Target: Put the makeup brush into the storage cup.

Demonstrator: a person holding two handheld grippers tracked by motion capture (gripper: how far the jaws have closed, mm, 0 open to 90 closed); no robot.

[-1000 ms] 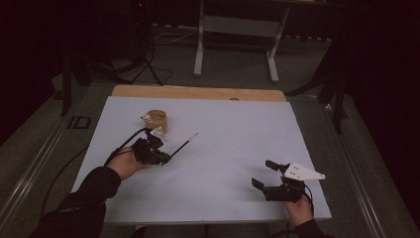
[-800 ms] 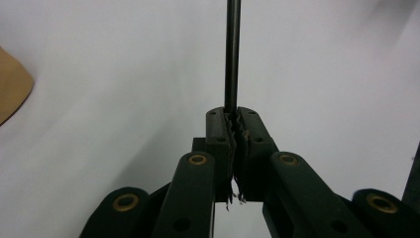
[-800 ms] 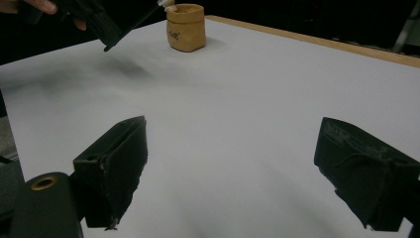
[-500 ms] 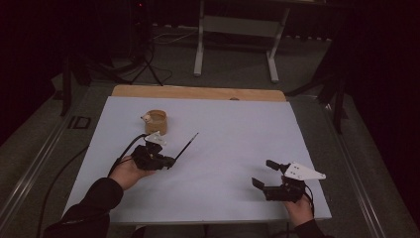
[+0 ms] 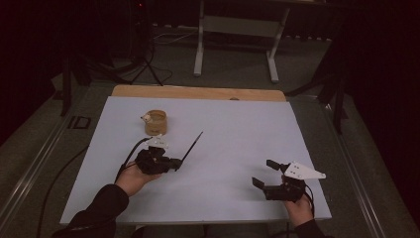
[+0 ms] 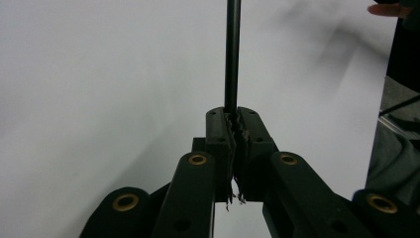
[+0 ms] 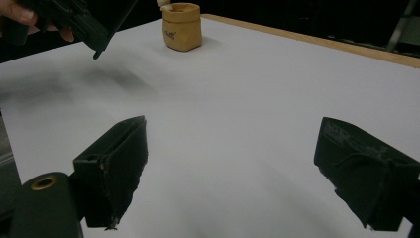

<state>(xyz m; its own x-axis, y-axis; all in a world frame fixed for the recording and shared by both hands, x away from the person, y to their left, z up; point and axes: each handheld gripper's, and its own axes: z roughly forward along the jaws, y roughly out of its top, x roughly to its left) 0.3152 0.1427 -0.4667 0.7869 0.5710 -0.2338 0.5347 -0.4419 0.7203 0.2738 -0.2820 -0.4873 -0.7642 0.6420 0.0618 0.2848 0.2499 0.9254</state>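
Left gripper (image 5: 174,162) is clenching a thin black stick (image 5: 192,147) pointing toward 1 o'clock; right gripper (image 5: 265,173) is resting released.

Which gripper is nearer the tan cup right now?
Left. The left gripper, shut on a thin black rod, sits just in front of the tan cup; the right gripper waits far across the table.

The right gripper (image 7: 230,168) holds its 2 black jaws wide apart over the white table (image 7: 257,109), with nothing between them. Far off, a tan pot (image 7: 182,26) stands upright near the wooden edge. At upper left, a hand (image 7: 22,17) holds the left gripper (image 7: 84,22).
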